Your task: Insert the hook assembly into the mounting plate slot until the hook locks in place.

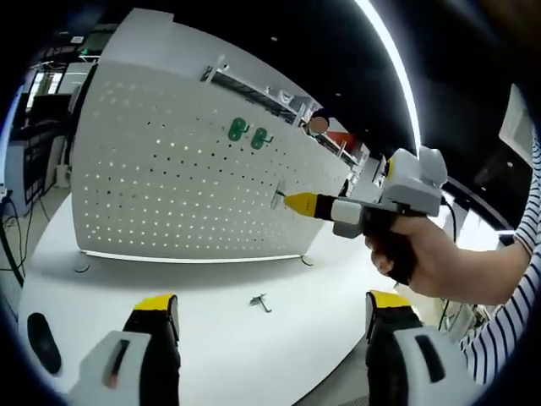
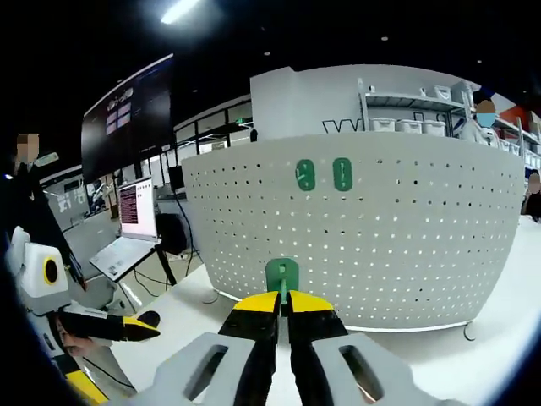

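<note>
While the right gripper point(image 2: 283, 309) rises from the bottom centre of the right gripper view, its yellow-tipped black jaws are pressed together on a green plastic hook assembly point(image 2: 281, 276), whose flat tab sticks up just above the jaw tips. Behind it, across the middle of the frame, stands the white perforated mounting plate point(image 2: 397, 245), a pegboard panel on small feet on the white table point(image 2: 499, 338). Two green oval hook pieces point(image 2: 324, 174) already sit side by side high on the board, upper centre of frame. At far left the left gripper point(image 2: 139, 328) enters, held in a hand, with an open laptop point(image 2: 131, 228) and a large dark wall screen point(image 2: 131, 110) behind it.

From the left gripper view, the left gripper point(image 1: 275, 309) shows its two jaws at bottom left and bottom right, spread wide apart with nothing between them. The right gripper point(image 1: 292, 201) comes in from the right, gripped by a person's hand point(image 1: 431, 254) with a striped sleeve point(image 1: 507, 321); its tip sits against or just at the pegboard point(image 1: 169, 169) face, centre right; contact is too small to tell. The green pair point(image 1: 247, 133) is upper centre on the board. A small metal hook point(image 1: 260, 301) lies loose on the table point(image 1: 127, 271) in front of the board, between the left jaws in the frame.
</note>
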The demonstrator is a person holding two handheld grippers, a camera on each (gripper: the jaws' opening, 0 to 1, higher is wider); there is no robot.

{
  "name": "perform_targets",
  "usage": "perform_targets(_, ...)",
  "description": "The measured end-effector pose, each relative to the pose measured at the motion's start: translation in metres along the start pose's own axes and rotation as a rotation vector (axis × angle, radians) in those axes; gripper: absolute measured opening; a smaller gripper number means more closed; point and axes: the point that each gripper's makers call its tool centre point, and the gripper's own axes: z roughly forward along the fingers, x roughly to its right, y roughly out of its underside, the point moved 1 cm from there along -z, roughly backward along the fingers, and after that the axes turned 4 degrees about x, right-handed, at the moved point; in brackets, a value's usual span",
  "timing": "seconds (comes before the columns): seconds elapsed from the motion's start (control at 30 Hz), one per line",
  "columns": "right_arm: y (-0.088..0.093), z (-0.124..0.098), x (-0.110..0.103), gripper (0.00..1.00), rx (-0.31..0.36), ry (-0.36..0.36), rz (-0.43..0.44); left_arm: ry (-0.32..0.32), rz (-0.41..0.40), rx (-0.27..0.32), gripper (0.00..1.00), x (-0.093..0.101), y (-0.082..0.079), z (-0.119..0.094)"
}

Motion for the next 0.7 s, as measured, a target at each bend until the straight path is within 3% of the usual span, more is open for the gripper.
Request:
perform_targets(0.33, -0.009, 0.013, 0.033, 0.0, 0.014, 0.09, 0.004, 0.011, -0.032, -0.005, 0.96, 0.0, 0.005, 0.007)
perform_targets(0.6, -0.02, 0.025, 0.055, 0.0, 0.034, 0.127, 0.008, 0.003, 0.016, -0.042, 0.96, -0.003, 0.011, 0.01)
perform_targets(0.7, -0.032, 0.033, 0.066, 0.0, 0.055, 0.147, 0.012, 0.001, 0.037, -0.052, 0.96, -0.004, 0.012, 0.01)
